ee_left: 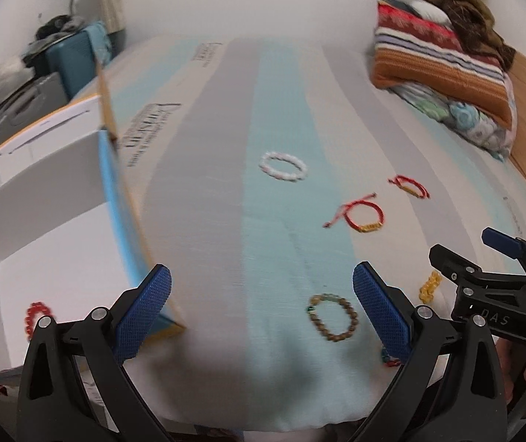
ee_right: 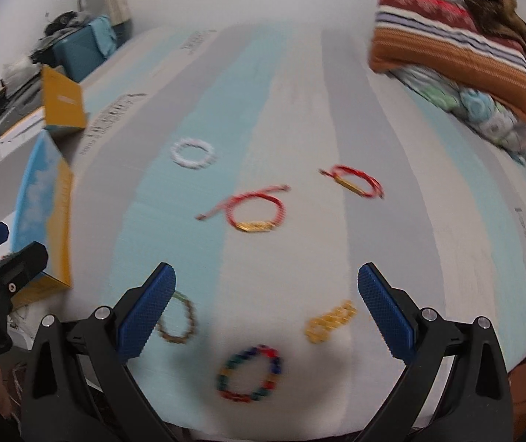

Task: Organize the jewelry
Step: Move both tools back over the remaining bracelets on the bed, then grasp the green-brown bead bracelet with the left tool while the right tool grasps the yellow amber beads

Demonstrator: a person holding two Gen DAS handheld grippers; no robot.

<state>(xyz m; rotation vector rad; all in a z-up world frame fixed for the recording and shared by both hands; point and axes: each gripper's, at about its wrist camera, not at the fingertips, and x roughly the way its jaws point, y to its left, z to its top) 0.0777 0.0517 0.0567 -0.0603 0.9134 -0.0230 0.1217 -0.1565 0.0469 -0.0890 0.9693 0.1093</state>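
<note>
- Both grippers — left gripper (ee_left: 263,309) and right gripper (ee_right: 266,313) — hung above the striped bedspread (ee_right: 300,110), jaws spread wide, holding nothing.
- Between the right fingers lay a multicoloured bead bracelet (ee_right: 250,374) and a yellow bracelet (ee_right: 331,320); a brown bead bracelet (ee_left: 333,317) lay nearby.
- One red bead bracelet (ee_left: 36,316) sat inside the white box (ee_left: 60,258) — left of the bed.

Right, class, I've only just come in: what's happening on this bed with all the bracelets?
A person holds a gripper in each hand over a striped bed; both the left gripper and right gripper are open and empty. One red bead bracelet already lies in the white box. Left on the cover: a white bracelet, two red cord ones, a brown, a yellow and a multicoloured one.
</note>
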